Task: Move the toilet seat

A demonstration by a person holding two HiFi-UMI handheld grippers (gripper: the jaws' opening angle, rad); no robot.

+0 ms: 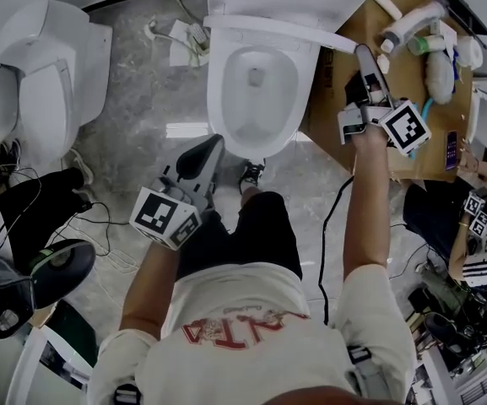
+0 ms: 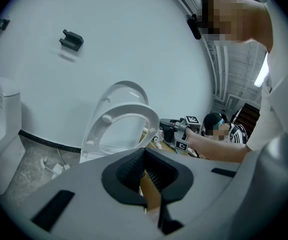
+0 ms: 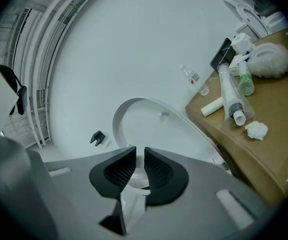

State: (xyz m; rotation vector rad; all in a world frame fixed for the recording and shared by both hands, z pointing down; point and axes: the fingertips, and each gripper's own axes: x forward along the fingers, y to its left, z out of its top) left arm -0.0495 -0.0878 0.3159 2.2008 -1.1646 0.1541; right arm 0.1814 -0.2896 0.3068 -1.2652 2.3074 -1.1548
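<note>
Head view, seat: the toilet seat [image 1: 277,30] stands raised, seen edge-on across the back of the bowl [image 1: 219,99].
Head view, right claw: the right claw [image 1: 364,54] reaches the seat's right end, just beside the table [image 1: 344,99].
Head view, left claw: the left claw [image 1: 213,144] hangs by the bowl's front and touches nothing.
Left gripper view: the left claw [image 2: 144,178] is slightly spread and empty. The toilet seat [image 2: 134,107] is upright ahead, with the right claw [image 2: 164,126] at its rim.
Right gripper view: the right claw [image 3: 140,170] is nearly pressed together, with the white rim of the toilet seat [image 3: 126,106] in the narrow gap. It appears to be pinching the rim.
Doing it well: probably keep the pinch firm, follow the hinge's arc and go slowly, so the rim neither slips nor slams.
</note>
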